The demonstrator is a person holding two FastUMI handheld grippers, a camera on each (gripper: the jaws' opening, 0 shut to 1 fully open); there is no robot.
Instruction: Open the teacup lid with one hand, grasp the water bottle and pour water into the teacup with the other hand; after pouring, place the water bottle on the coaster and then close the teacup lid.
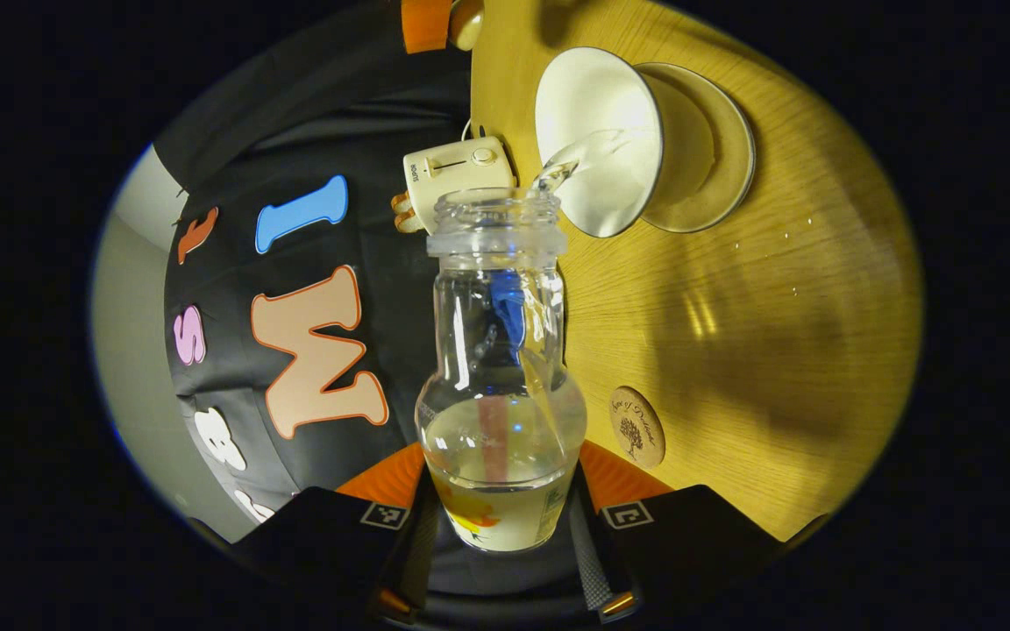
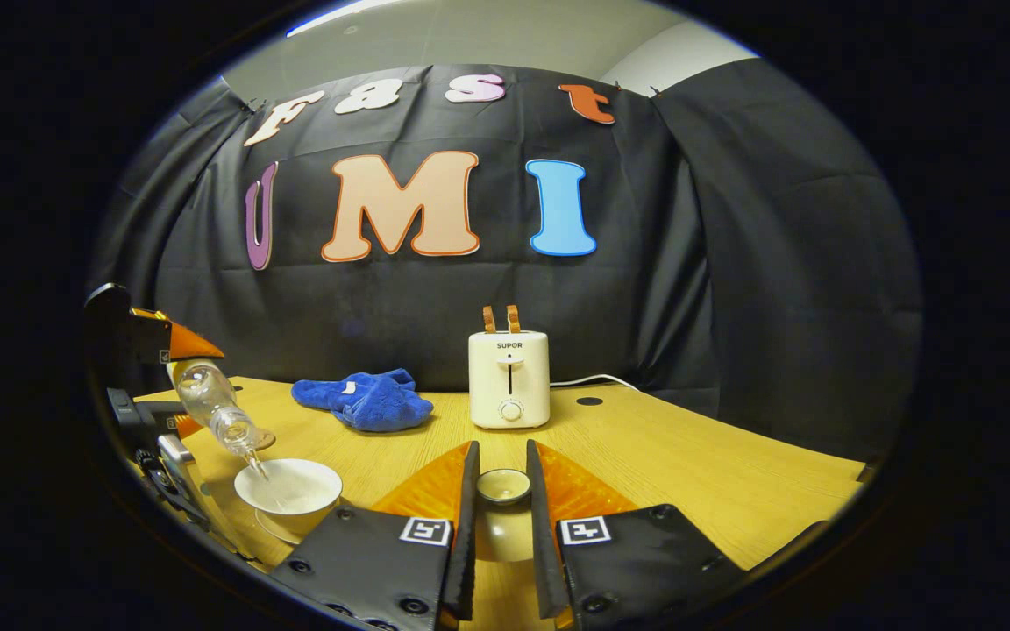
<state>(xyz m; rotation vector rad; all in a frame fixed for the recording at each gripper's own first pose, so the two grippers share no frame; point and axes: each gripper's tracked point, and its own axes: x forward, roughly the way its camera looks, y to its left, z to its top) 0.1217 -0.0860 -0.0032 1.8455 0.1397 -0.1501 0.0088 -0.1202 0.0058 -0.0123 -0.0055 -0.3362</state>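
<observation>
Clear glossy water bottle [image 1: 500, 368] – smooth ceramic teacup [image 1: 597, 140], matt wood-grain table [image 1: 733, 350], fuzzy cloth [image 2: 369, 399].

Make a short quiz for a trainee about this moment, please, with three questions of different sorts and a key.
1. True or false: water runs from the water bottle into the teacup.
2. What does the right gripper hold? A) the teacup lid B) the blue cloth C) the toaster
3. Fill in: the coaster lies on the table with ____ on it.

Key: 1 true. 2 A: the teacup lid sits between its fingers. 3 nothing; the left gripper holds the bottle tipped over the cup.
</observation>
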